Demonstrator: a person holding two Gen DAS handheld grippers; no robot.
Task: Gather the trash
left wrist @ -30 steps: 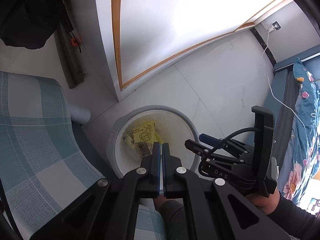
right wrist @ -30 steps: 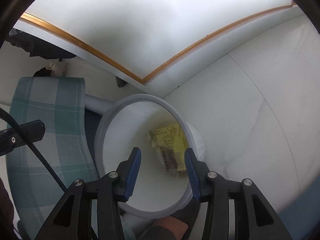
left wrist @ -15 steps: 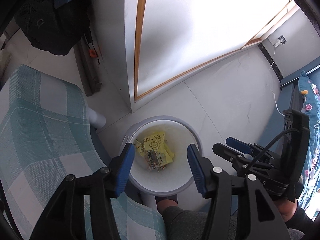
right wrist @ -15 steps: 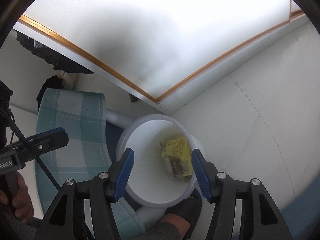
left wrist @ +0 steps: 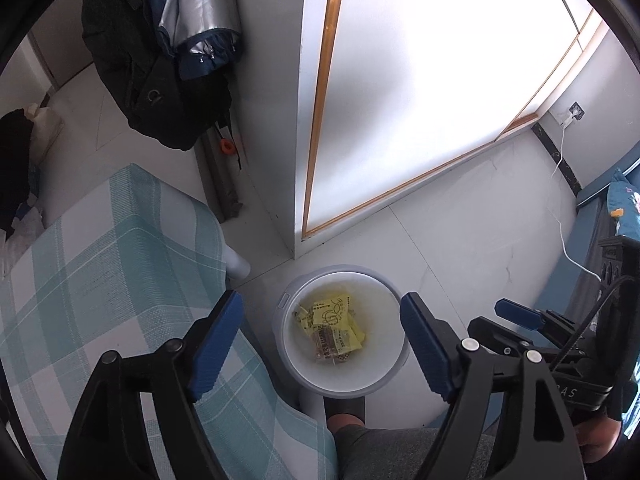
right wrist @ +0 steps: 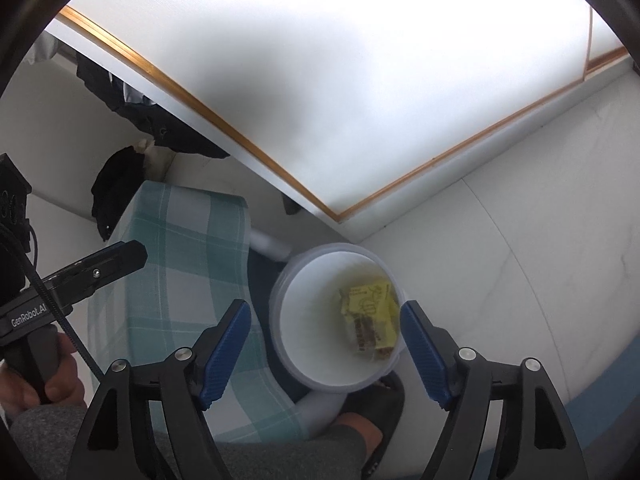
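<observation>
A round white bin [left wrist: 390,338] [right wrist: 288,336] stands on the floor below both grippers. Inside it lie yellow wrappers and a brownish packet [left wrist: 332,326] [right wrist: 370,322]. My left gripper [left wrist: 320,344] hovers high over the bin, its jaws opening wide, nothing between the blue pads. My right gripper [right wrist: 325,350] hangs above the bin as well, jaws opening, nothing held. In the left wrist view the right gripper [left wrist: 520,318] shows at the right edge. The left gripper [right wrist: 124,252] and the hand holding it appear at the left of the right wrist view.
A seat with a teal checked cover [left wrist: 100,280] [right wrist: 180,248] stands just left of the bin. A white wardrobe with a gold-trimmed door [left wrist: 320,120] rises behind it. Dark clothes [left wrist: 160,72] hang at upper left. A person's foot in a dark slipper [right wrist: 372,412] rests by the bin. A white cable [left wrist: 560,216] runs to a wall socket.
Both grippers rose away from the bin, which now looks smaller. The left jaws went from shut to wide open. The right jaws spread wider too.
</observation>
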